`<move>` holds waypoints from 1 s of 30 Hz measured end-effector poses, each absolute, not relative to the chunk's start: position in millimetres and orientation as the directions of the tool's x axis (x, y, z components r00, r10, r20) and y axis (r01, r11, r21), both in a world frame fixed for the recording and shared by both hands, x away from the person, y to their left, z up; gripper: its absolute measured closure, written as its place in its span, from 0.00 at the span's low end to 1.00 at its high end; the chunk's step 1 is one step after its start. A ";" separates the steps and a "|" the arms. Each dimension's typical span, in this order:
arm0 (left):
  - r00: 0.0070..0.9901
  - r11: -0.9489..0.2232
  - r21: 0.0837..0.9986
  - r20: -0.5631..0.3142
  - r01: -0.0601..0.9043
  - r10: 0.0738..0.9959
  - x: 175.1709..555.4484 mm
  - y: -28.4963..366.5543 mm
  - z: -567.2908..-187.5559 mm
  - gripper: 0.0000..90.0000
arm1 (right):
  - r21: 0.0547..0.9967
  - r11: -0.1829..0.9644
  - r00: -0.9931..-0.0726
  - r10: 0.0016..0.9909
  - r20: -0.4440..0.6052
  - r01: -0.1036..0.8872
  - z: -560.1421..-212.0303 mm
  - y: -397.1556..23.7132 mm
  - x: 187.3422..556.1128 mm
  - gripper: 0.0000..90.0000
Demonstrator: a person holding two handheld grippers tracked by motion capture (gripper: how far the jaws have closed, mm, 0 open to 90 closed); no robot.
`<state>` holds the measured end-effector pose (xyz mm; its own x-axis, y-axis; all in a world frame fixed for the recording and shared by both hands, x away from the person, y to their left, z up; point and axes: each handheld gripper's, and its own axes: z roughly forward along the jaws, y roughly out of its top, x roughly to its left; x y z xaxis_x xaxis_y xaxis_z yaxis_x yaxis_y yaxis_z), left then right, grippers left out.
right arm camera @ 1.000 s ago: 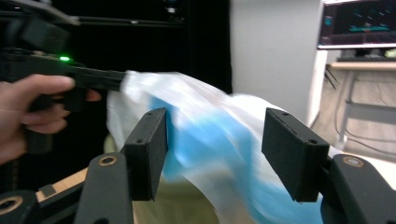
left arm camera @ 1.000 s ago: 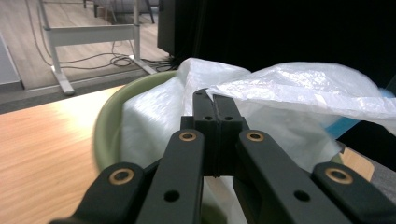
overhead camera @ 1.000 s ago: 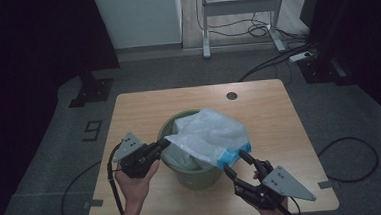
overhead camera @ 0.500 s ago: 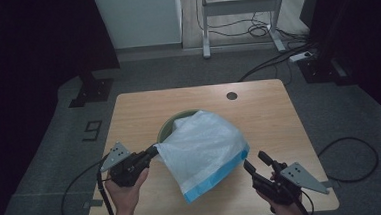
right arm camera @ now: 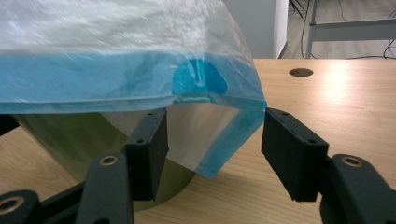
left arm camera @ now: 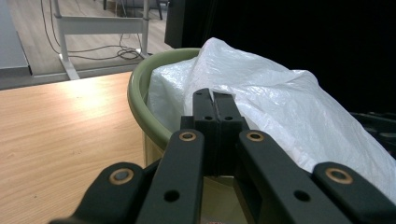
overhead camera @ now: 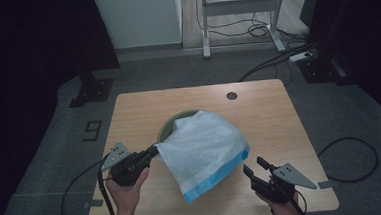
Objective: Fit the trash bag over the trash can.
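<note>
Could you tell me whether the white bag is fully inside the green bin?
No: the white bag drapes over the green bin rim onto the table.

Translucent white plastic bag (overhead camera: pixel 203 147) edged with a bright blue band; olive-green round plastic bin (left arm camera: pixel 140 100) beneath that bag; pale wood-grain tabletop (overhead camera: pixel 269 117); black-jawed grippers.

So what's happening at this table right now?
A person is fitting a white plastic bag with a blue hem to a green bin on the wooden table. The left gripper is shut on one edge of the bag near the bin's rim. The right gripper is open and low at the table's near edge, with the bag's blue-hemmed corner hanging between its jaws, not pinched. Most of the bag is draped over the bin's near side.
</note>
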<state>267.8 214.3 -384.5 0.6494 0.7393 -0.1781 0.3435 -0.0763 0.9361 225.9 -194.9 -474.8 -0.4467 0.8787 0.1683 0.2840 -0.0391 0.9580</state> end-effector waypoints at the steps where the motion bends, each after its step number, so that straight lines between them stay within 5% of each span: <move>1: 0.649 -0.076 0.936 -0.178 0.343 0.739 267.8 214.3 -384.5 1.00 | 0.956 -0.044 -0.447 0.877 0.176 0.290 -476.4 -195.2 227.4 0.46; 23: 0.650 -0.067 0.936 -0.187 0.346 0.737 269.5 215.0 -383.7 1.00 | 0.962 -0.004 -0.469 0.872 0.138 0.274 -484.9 -181.5 252.9 0.60; 30: 0.650 -0.063 0.935 -0.193 0.349 0.735 270.0 214.6 -384.1 1.00 | 0.970 0.022 -0.476 0.874 0.099 0.241 -478.8 -175.7 257.5 0.73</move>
<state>270.0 214.6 -384.1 0.6498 0.7352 -0.1930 0.3494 -0.0634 0.9348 257.5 -175.7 -478.8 -0.4757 0.8741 0.0987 0.2413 0.0218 0.9702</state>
